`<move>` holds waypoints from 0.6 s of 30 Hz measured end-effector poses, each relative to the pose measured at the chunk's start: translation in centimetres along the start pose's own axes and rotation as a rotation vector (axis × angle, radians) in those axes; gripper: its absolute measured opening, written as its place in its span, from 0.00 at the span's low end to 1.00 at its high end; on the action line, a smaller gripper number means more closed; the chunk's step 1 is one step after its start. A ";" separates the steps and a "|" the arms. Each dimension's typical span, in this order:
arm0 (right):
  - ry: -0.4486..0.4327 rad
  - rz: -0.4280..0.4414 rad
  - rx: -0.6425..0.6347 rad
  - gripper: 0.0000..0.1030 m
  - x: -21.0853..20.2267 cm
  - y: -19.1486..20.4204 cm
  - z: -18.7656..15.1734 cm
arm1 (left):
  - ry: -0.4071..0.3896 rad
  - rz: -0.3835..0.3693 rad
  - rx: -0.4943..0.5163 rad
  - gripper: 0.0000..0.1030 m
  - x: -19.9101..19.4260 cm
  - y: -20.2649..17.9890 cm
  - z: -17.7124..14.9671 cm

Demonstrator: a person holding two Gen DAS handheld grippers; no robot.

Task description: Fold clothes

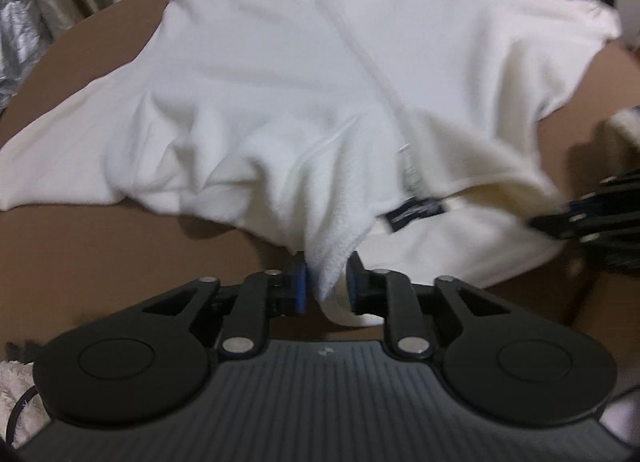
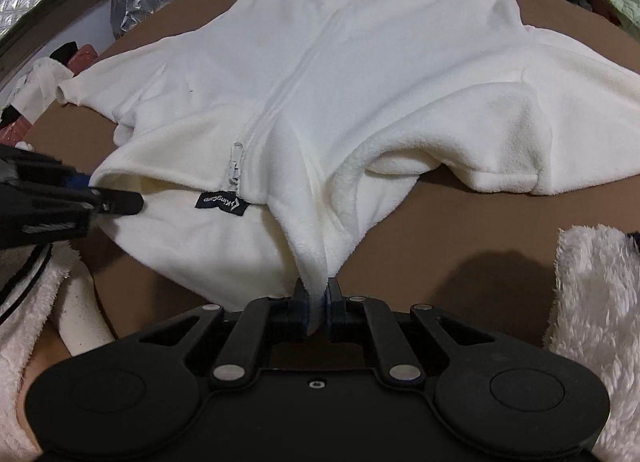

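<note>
A white fleece jacket (image 2: pixel 360 74) is spread across a brown table (image 2: pixel 460 222), front up, its zip running down the middle, one sleeve laid out toward each side. At the near collar edge a dark label (image 2: pixel 221 203) is sewn just beside the zip pull (image 2: pixel 235 166).

On the left, the left hand-held gripper (image 1: pixel 326 286) is seen at the collar's left part. A fold of the collar fleece hangs between its blue pads (image 1: pixel 300 288); the left pad lies against the cloth, while a narrow gap shows at the right pad, so a firm grip cannot be confirmed. In the right wrist view this gripper (image 2: pixel 120 202) is seen from the side against the collar edge.

On the right, the right hand-held gripper (image 2: pixel 318 308) is clamped tight on a pinched ridge of fleece at the collar's right part, the cloth drawn up into a peak toward it. Fluffy white fabric (image 2: pixel 592 302) lies at the table's near right edge.
</note>
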State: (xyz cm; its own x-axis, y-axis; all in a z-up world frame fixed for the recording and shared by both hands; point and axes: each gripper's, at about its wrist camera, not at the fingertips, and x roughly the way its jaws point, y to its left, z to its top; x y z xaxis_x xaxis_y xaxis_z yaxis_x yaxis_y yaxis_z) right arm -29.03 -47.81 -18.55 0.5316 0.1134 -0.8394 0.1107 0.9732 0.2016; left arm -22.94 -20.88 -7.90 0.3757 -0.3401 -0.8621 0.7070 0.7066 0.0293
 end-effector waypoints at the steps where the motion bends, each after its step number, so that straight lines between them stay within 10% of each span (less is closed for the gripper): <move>1: -0.004 -0.004 -0.011 0.09 -0.3 0.2 -0.1 | -0.019 -0.017 -0.008 0.23 -0.8 0.1 0.0; 9: -0.006 0.152 -0.068 0.19 -4.2 -0.3 1.6 | -0.197 -0.067 -0.149 0.38 -6.3 4.1 3.5; 18: -0.111 0.287 -0.145 0.38 -4.1 0.5 10.6 | 0.054 -0.191 -0.123 0.27 3.7 2.5 7.8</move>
State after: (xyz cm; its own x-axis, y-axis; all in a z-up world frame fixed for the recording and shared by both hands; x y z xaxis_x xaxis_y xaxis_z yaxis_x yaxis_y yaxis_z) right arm -22.27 -49.94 -9.69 0.6130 0.3724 -0.6968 -0.1732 0.9239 0.3413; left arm -15.07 -25.23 -7.04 0.2069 -0.4431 -0.8723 0.6828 0.7039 -0.1956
